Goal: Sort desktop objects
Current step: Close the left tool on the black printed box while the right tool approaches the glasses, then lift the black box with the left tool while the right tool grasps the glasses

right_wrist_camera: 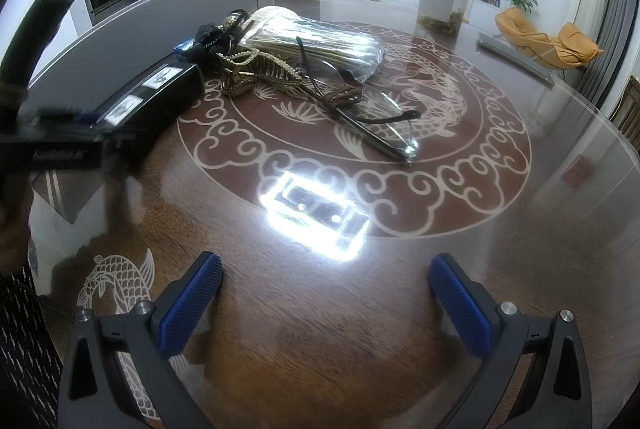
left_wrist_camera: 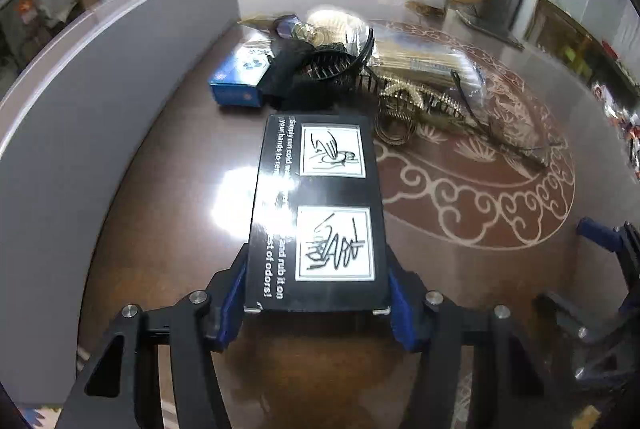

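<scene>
Now my left gripper [left_wrist_camera: 316, 293] is clenched on the near end of a long black cardboard box with two white instruction drawings [left_wrist_camera: 320, 209], its blue pads [left_wrist_camera: 400, 305] pressing either side at the bottom centre of the left wrist view. That box lies flat on the glossy brown round table with a cream dragon pattern [left_wrist_camera: 460, 189], running up the middle of the frame toward a small blue carton [left_wrist_camera: 236, 81] and a black hair claw [left_wrist_camera: 328, 65] in the upper middle. Right of those sits a heap of gold spiral chain [left_wrist_camera: 404, 101] and a clear plastic bag of pale sticks [left_wrist_camera: 424, 57]. A grey partition panel [left_wrist_camera: 100, 101] curves along the left. In the right wrist view my right gripper [right_wrist_camera: 326, 293] is released, fingers spread wide above bare tabletop at the bottom, well apart from the clear-lensed glasses with dark arms [right_wrist_camera: 380, 125] in the centre.
</scene>
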{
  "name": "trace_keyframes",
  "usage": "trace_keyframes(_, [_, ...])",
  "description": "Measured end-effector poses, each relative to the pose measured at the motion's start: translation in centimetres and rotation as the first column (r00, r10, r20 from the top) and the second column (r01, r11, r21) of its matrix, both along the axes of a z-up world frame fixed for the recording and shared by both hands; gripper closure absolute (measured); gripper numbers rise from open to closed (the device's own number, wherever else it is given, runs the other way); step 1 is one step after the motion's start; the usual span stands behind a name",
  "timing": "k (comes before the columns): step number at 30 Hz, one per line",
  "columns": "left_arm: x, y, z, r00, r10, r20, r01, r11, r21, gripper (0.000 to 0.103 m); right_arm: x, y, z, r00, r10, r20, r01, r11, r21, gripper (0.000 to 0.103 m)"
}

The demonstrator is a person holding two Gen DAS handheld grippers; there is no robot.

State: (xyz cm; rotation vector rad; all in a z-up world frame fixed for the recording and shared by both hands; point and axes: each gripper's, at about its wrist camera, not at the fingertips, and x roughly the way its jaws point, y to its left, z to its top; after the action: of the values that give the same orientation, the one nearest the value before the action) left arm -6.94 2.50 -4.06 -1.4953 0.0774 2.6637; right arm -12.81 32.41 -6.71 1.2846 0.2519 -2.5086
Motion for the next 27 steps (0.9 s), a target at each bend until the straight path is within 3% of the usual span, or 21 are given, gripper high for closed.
trace_keyframes(9, [1.00, 0.48, -0.74, 0.998, -0.009, -0.058, 0.009, 1.000, 0.004, 0.044, 0.04, 0.03, 0.00, 1.000, 0.000, 0.000, 0.000, 1.000, 0.000, 0.000])
trace_keyframes(27, [0.92, 0.69, -0.99, 0.998, -0.012, -0.068, 0.012, 1.000, 0.004, 0.044, -0.02, 0.02, 0.00, 1.000, 0.000, 0.000, 0.000, 1.000, 0.000, 0.000])
